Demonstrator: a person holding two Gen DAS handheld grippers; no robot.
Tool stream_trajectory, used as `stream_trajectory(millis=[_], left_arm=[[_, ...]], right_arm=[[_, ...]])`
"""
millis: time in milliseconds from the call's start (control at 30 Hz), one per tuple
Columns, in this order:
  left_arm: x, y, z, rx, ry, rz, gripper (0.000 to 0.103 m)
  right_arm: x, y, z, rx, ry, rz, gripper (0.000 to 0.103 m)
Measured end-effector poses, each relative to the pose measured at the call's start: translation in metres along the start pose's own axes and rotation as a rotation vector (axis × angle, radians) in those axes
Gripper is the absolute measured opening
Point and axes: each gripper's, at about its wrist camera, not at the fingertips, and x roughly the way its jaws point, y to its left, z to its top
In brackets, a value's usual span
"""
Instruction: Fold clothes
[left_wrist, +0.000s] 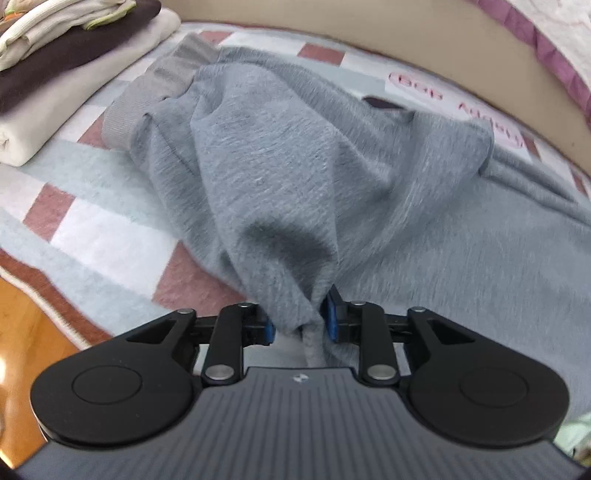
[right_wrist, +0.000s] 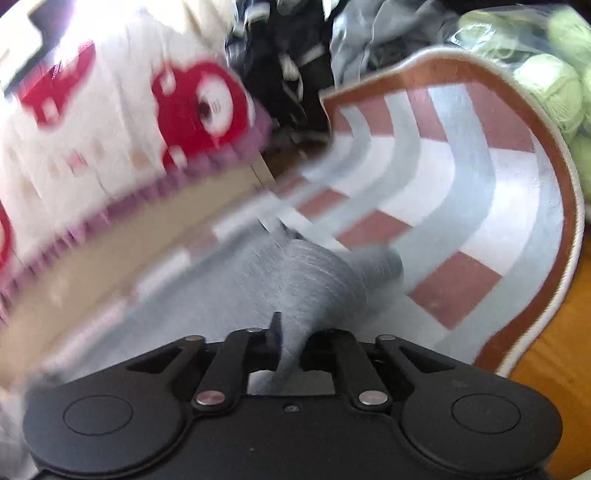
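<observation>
The left gripper (left_wrist: 301, 325) pinches a bunched fold of the grey sweatpants (left_wrist: 295, 177) between its blue pads (left_wrist: 331, 317), the cloth drawn up into a peak from the rug (left_wrist: 110, 236). The rest of the sweatpants lies spread on the checked rug, its ribbed waistband (left_wrist: 147, 99) at the far left, just beside a stack of folded clothes (left_wrist: 55, 74) in the far left corner. A tan bed edge (left_wrist: 443, 55) runs along the far side.

The right gripper (right_wrist: 291, 343) is closed narrowly on another grey fold of the sweatpants (right_wrist: 314, 273) — the cloth passes between its fingers and trails away onto the rug (right_wrist: 461, 184). This view is blurred. To the far left hangs a white bedcover (right_wrist: 110, 129) with red shapes; a dark clothes heap (right_wrist: 288, 55) lies far centre, and pale green yarn (right_wrist: 546, 74) at the far right. Wood floor (right_wrist: 554, 369) shows near right of the rug.
</observation>
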Motion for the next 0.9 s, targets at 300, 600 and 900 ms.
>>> stream_trajectory(millis=[300, 600, 900], left_arm=[[-0.083, -0.035, 0.015, 0.155, -0.144, -0.099, 0.047], [-0.083, -0.177, 0.078, 0.567, -0.285, -0.149, 0.044], [-0.010, -0.299, 0.132, 0.678, -0.082, -0.341, 0.078]], right_arm=[[-0.040, 0.018, 0.048, 0.033, 0.049, -0.215, 0.038], [-0.074, 0.189, 0.195, -0.584, 0.007, 0.169, 0.048], [0.004, 0.229, 0.181, -0.627, -0.078, 0.223, 0.094]])
